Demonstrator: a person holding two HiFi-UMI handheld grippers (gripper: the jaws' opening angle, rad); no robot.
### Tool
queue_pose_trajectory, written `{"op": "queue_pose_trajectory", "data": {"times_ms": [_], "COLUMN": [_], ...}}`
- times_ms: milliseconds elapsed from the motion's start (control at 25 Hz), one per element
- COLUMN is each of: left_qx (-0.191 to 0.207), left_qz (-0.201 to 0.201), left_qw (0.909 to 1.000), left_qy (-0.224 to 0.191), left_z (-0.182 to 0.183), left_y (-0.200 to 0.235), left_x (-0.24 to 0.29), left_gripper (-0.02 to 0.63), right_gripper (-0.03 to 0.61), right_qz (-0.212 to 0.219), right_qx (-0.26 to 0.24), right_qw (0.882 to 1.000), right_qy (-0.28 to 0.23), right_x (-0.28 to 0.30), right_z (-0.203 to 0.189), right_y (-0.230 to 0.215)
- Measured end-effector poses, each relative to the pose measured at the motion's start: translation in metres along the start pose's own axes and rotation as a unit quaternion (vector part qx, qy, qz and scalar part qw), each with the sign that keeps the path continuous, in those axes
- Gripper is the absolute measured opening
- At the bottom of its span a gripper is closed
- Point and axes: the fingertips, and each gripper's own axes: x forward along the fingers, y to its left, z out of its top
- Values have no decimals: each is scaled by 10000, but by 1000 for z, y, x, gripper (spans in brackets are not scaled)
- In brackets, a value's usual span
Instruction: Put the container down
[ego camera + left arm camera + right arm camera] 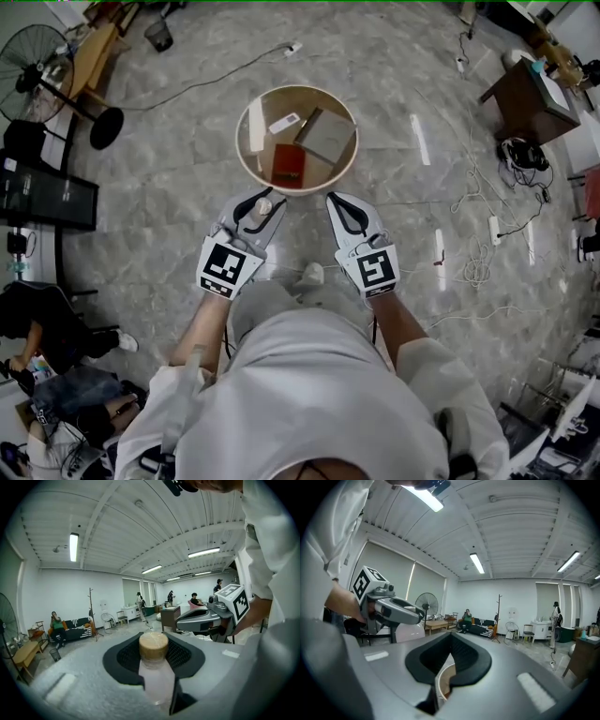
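Note:
My left gripper (260,199) is shut on a small pale bottle (156,679) with a tan cap (153,645); the cap (263,204) shows between its jaws in the head view. The bottle stands upright in the black pads (126,657), held in the air just short of the near rim of a round wooden table (247,164). My right gripper (336,200) hangs beside it, level with it, jaws shut with nothing in them. Through the slit below the right gripper's tips (449,641) I see the round table's rim (440,681).
On the round table lie a red flat box (288,164), a grey-tan box (326,136) and a small white item (284,123). A standing fan (33,58) is far left, a dark wooden desk (525,98) far right. Cables and a power strip (495,230) lie on the marble floor. People sit at lower left (56,394).

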Motion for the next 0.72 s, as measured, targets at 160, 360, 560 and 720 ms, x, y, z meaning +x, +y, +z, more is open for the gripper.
{"op": "queue_pose_trajectory", "data": {"times_ms": [160, 360, 560, 720], "left_qx": [-32, -42, -95, -176], "left_qz": [131, 139, 42, -57], "left_qw": [9999, 9999, 9999, 9998], "left_qy": [-4, -25, -76, -68], "left_z": [-10, -32, -63, -96], "left_y": [24, 54, 99, 132], "left_x": [31, 66, 106, 137], "left_gripper": [124, 124, 124, 124], "right_gripper": [5, 5, 5, 5], "right_qz": [67, 58, -17, -122], "right_qx": [2, 68, -45, 17], "right_qw": [10000, 9999, 9999, 9998], "right_qy": [-30, 84, 152, 153], "right_x": [30, 63, 115, 154], "right_z": [-7, -31, -53, -73], "right_y": [-24, -47, -73, -85]}}
